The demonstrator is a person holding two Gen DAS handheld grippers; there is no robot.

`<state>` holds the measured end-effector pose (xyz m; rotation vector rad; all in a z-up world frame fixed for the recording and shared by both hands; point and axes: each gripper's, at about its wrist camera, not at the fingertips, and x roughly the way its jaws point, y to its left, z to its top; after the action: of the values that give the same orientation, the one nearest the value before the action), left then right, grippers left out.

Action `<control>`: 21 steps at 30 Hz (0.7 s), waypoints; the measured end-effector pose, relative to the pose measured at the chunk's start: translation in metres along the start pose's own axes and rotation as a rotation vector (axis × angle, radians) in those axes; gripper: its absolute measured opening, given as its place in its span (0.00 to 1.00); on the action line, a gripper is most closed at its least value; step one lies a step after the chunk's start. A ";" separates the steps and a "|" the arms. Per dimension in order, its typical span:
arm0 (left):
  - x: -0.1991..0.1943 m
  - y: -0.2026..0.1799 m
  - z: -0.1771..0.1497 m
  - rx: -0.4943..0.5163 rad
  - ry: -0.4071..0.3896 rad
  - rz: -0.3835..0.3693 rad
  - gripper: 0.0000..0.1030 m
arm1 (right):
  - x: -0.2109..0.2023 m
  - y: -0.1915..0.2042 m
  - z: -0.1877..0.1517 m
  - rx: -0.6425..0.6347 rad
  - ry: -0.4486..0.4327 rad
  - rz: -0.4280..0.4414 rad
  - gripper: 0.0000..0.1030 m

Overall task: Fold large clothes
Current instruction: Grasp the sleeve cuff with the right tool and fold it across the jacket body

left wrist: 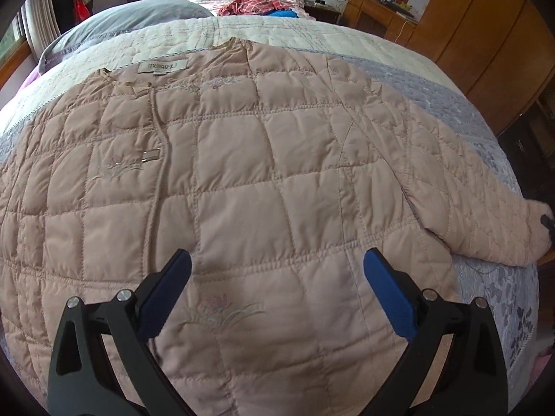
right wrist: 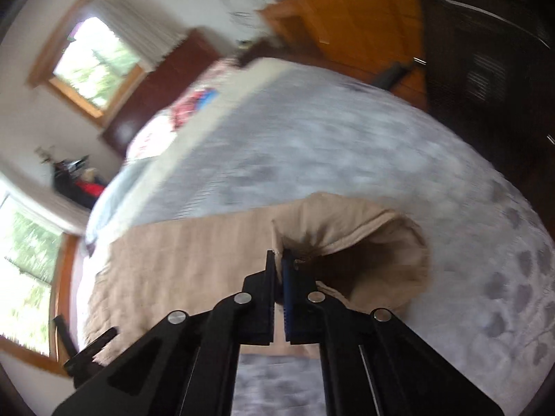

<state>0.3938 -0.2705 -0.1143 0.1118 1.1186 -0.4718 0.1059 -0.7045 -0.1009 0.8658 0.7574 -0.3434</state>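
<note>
A large beige quilted jacket [left wrist: 242, 180] lies spread flat on the bed, collar toward the headboard. Its right sleeve [left wrist: 451, 187] stretches out to the right edge of the bed. My left gripper [left wrist: 277, 263] is open and empty, hovering above the jacket's lower body. In the blurred right wrist view my right gripper [right wrist: 279, 256] is shut on the cuff [right wrist: 347, 228] of that sleeve, which gapes open to the right of the fingers. The right gripper's tip also shows at the sleeve's end in the left wrist view [left wrist: 547, 222].
The bed has a cream and grey floral quilt [left wrist: 433, 79]. A grey pillow [left wrist: 138, 20] and a heap of red and blue clothes [left wrist: 256, 7] lie near the headboard. A wooden desk [left wrist: 378, 14] and wardrobe [left wrist: 485, 41] stand to the right.
</note>
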 end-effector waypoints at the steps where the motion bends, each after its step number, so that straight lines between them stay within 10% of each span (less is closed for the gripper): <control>1: -0.002 0.001 -0.002 -0.001 -0.004 -0.001 0.95 | 0.000 0.015 -0.002 -0.029 0.000 0.028 0.03; 14: -0.026 0.014 -0.004 0.031 -0.059 0.020 0.95 | 0.097 0.192 -0.052 -0.349 0.181 0.147 0.03; 21: -0.024 0.025 -0.006 -0.005 -0.046 0.008 0.95 | 0.105 0.222 -0.089 -0.447 0.276 0.209 0.32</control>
<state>0.3913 -0.2390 -0.0993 0.0999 1.0740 -0.4624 0.2616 -0.4952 -0.0895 0.5638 0.9438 0.1344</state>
